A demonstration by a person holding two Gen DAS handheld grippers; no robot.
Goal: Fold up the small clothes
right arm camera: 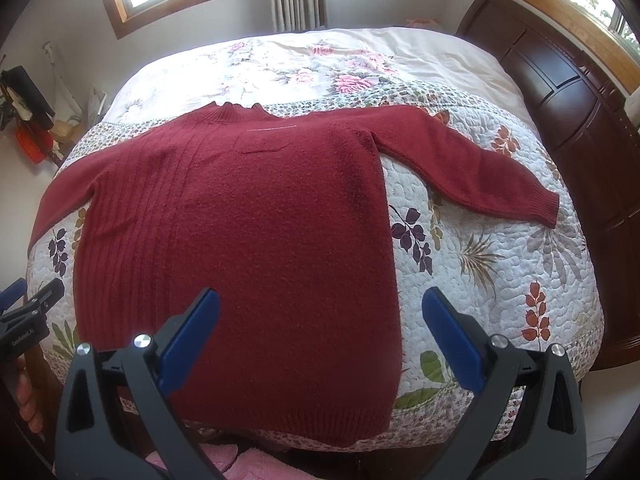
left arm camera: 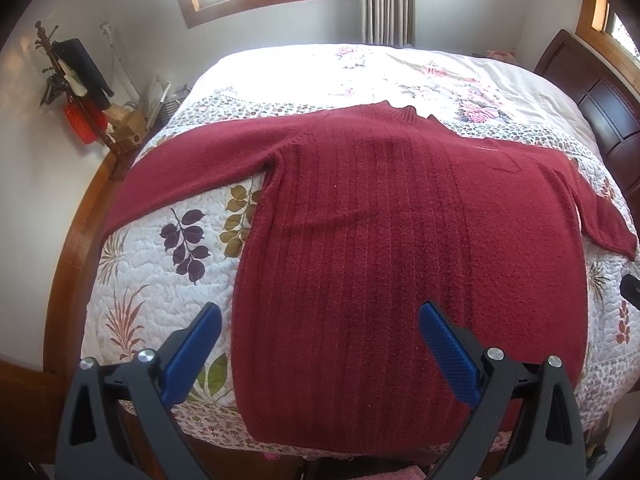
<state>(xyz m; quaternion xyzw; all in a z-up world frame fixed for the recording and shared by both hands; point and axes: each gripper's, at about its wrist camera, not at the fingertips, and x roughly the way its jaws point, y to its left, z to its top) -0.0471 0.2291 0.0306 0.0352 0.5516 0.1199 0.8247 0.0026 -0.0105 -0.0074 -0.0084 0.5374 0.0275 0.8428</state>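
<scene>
- Dark red sweater [left arm camera: 380,220] spread flat on bed quilt [left arm camera: 168,280], sleeves out, ready for folding.
- Left gripper [left arm camera: 320,320] and right gripper [right arm camera: 320,304] spread wide, empty, above hem.

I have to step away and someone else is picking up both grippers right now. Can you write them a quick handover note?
Left gripper: open, empty, held above the sweater's lower left part.
Right gripper: open, empty, held above the sweater's lower right edge.
Red sweater: spread flat on the quilted bedspread, collar toward the far side, hem at the near edge of the bed. Left sleeve and right sleeve both lie stretched outward.
Done: the sweater is laid out.
Left: no fold is made yet; sleeves and body all remain to fold.
</scene>
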